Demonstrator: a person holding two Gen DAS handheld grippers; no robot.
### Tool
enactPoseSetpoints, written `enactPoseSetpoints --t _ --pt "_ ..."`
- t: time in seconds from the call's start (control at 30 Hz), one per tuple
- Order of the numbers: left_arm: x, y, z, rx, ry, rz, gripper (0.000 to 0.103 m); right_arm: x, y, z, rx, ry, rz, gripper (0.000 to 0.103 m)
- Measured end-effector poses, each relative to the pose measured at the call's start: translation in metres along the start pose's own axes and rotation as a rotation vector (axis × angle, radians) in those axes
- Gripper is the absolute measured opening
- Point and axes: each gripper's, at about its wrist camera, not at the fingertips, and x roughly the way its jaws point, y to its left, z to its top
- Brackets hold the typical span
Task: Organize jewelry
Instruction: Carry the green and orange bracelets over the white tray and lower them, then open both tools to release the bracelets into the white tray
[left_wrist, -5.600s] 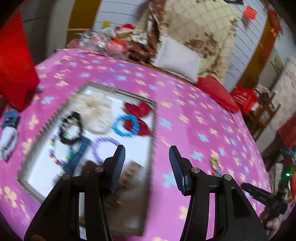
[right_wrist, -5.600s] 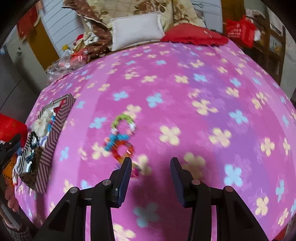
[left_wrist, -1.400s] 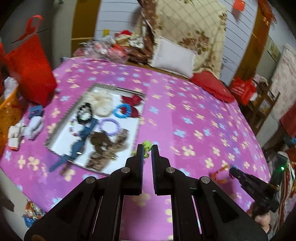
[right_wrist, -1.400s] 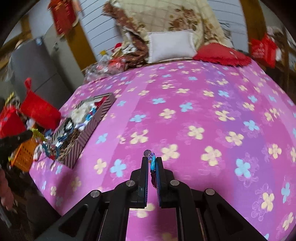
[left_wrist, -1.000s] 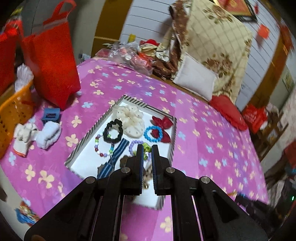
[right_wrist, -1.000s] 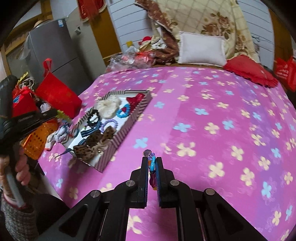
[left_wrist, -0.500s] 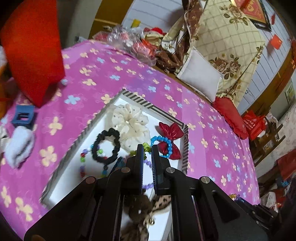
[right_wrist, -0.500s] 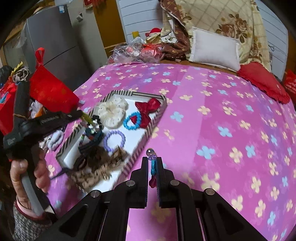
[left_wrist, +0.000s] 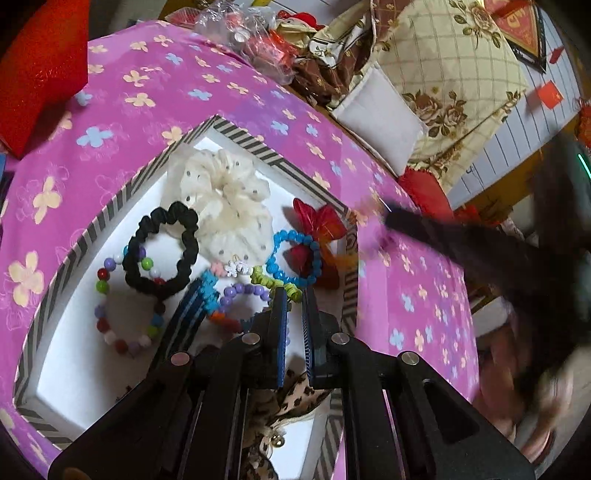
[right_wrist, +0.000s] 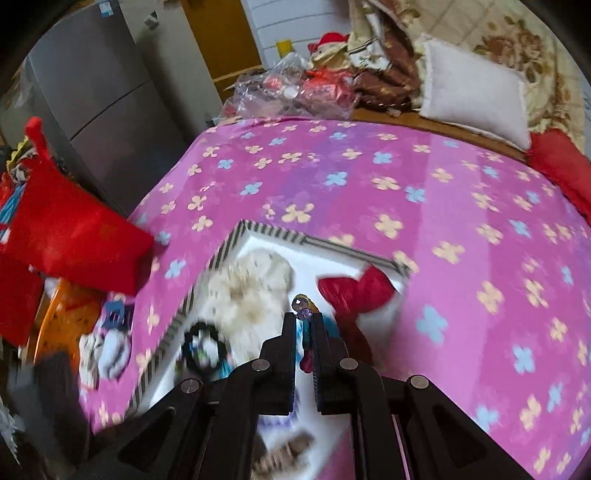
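Both tongs hover over the striped tray (left_wrist: 92, 225) on the pink flowered surface (left_wrist: 147, 107). The left tongs (left_wrist: 294, 295) are pinched narrow on a green beaded bracelet (left_wrist: 273, 282), which trails over the purple bead ring (left_wrist: 242, 293) inside the tray. The right tongs (right_wrist: 305, 319) are clamped just as tight on a small beaded piece (right_wrist: 303, 310), purple bead poking out above the tips. In the tray lie a cream scrunchie (left_wrist: 225, 203), a black scrunchie (left_wrist: 162, 251), a blue bead bracelet (left_wrist: 295, 254) and a red bow (left_wrist: 319, 221). Right view blurry.
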Motion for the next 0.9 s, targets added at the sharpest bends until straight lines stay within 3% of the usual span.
enactPoseSetpoints --t 0.2,0.43,0.57,0.7,0.9 --pt "-0.008 0.001 0.004 0.012 -0.042 -0.001 0.007 0.058 0.004 0.025 0.032 0.071 0.017 0.007" --pt "-0.008 0.009 0.013 -0.004 -0.06 0.012 0.007 0.088 -0.023 0.023 0.061 0.094 -0.103 0.007" --pt "-0.007 0.01 0.014 -0.011 -0.052 -0.006 0.007 0.071 -0.036 0.012 0.073 0.071 -0.118 0.008" --pt "-0.002 0.003 0.012 0.0 -0.033 -0.049 0.007 0.039 -0.041 -0.009 0.026 0.016 -0.153 0.024" --pt "0.0 -0.02 0.003 0.031 -0.005 -0.157 0.007 -0.017 -0.064 -0.039 0.052 -0.044 -0.144 0.025"
